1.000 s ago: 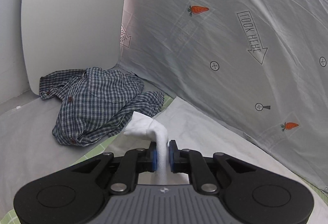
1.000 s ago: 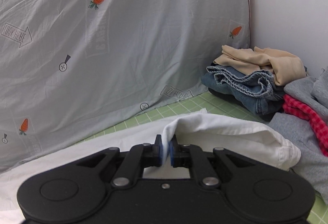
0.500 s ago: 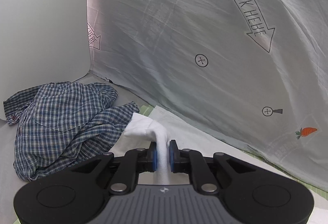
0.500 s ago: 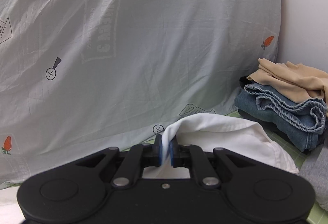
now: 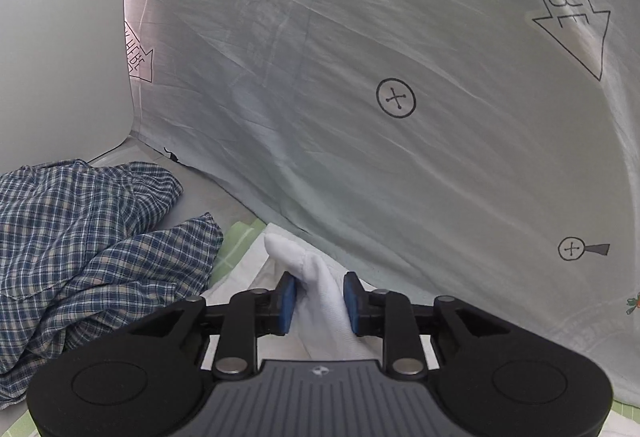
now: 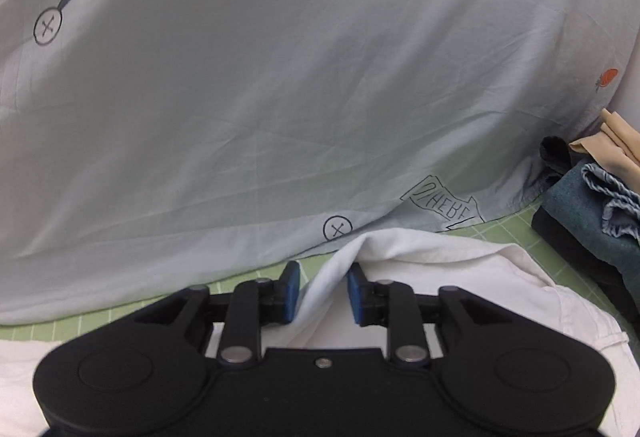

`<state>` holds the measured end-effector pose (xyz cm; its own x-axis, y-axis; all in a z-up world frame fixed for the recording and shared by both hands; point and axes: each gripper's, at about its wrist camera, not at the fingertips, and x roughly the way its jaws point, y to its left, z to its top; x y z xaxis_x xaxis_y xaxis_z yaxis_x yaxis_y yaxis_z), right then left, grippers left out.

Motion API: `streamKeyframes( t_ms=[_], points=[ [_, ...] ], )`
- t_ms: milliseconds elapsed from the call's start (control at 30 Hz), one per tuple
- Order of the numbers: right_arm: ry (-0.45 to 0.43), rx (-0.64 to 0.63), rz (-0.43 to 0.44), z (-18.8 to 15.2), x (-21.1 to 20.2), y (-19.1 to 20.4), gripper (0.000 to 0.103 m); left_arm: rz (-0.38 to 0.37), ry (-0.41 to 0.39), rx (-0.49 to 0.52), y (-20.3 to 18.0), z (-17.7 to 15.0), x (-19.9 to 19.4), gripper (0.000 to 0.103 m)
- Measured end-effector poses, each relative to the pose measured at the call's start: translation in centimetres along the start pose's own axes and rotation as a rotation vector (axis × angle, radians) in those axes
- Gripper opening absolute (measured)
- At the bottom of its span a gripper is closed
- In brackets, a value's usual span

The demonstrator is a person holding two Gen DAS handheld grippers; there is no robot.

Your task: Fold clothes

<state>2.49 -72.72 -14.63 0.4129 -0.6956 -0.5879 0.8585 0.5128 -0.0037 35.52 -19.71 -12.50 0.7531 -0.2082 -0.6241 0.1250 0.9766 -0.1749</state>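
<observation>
A white garment (image 5: 316,289) lies on the green grid mat (image 5: 236,237) close to the hanging printed sheet. My left gripper (image 5: 319,295) stands open, its blue pads apart, with a bunched white fold still rising between them. In the right wrist view the same white garment (image 6: 460,269) spreads to the right, and my right gripper (image 6: 323,291) is open too, a ridge of white cloth slack between its pads.
A crumpled blue plaid shirt (image 5: 84,249) lies left of the white garment. The pale printed sheet (image 5: 360,97) hangs just ahead as a backdrop. At the right sits a pile of denim (image 6: 592,213) and beige cloth (image 6: 616,145). A white wall (image 5: 60,37) stands at the left.
Both grippers moved forward toward the hanging sheet with the white cloth, then opened; their pads were pinched on the folds and now stand apart.
</observation>
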Motion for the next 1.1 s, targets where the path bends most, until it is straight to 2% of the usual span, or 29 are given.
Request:
streamKeyframes(
  t_ms=[33,67,100,133,167,233,367,467,533,633,733,833,967,1033,1100],
  points=[
    [0.005,-0.026,-0.016,-0.1,0.1,0.5,0.058,0.002,-0.011,-0.005,0.0,0.1,-0.2,0.046],
    [-0.028,-0.035,-0.01,-0.6,-0.8,0.7,0.08,0.003,-0.022,-0.009,0.0,0.1,-0.3,0.057],
    [-0.059,-0.044,-0.003,-1.2,-1.7,1.0,0.097,-0.007,-0.039,-0.014,0.2,-0.3,-1.1,0.061],
    [-0.045,-0.067,0.018,-1.8,-2.3,1.5,0.098,-0.006,-0.038,-0.007,0.3,-0.8,-1.7,0.068],
    [-0.03,-0.089,0.039,-2.5,-2.9,1.9,0.098,-0.006,-0.035,0.001,0.4,-1.3,-2.3,0.069],
    [-0.002,-0.134,0.081,-3.8,-4.0,2.9,0.098,-0.012,-0.003,0.021,0.6,-2.5,-3.4,0.069],
    [0.056,-0.224,0.164,-6.4,-6.4,4.8,0.098,-0.085,0.098,0.069,0.1,-5.6,-4.9,0.069],
    [0.1,-0.292,0.226,-8.3,-8.1,6.2,0.098,-0.147,0.173,0.211,-2.4,-8.8,-5.2,0.069],
    [0.13,-0.354,0.234,-8.8,-7.6,7.9,0.098,-0.183,0.211,0.311,-4.3,-10.6,-4.9,0.069],
    [0.157,-0.419,0.259,-9.0,-6.6,10.4,0.098,-0.247,0.244,0.407,-6.9,-12.0,-4.0,0.071],
    [0.215,-0.521,0.331,-8.3,-4.6,12.5,0.098,-0.264,0.238,0.48,-8.9,-11.3,-1.7,0.076],
    [0.238,-0.573,0.351,-6.7,-1.7,13.9,0.098,-0.272,0.242,0.528,-10.5,-10.1,0.9,0.078],
    [0.272,-0.422,0.416,-4.1,2.7,14.1,0.102,-0.245,0.206,0.472,-10.6,-7.1,4.6,0.079],
    [0.27,-0.362,0.41,-3.6,4.4,14.1,0.102,-0.187,0.196,0.418,-9.8,-5.9,6.2,0.083],
    [0.257,-0.33,0.385,-3.6,5.5,14.3,0.102,-0.134,0.187,0.358,-8.9,-4.9,7.4,0.083]
  ],
)
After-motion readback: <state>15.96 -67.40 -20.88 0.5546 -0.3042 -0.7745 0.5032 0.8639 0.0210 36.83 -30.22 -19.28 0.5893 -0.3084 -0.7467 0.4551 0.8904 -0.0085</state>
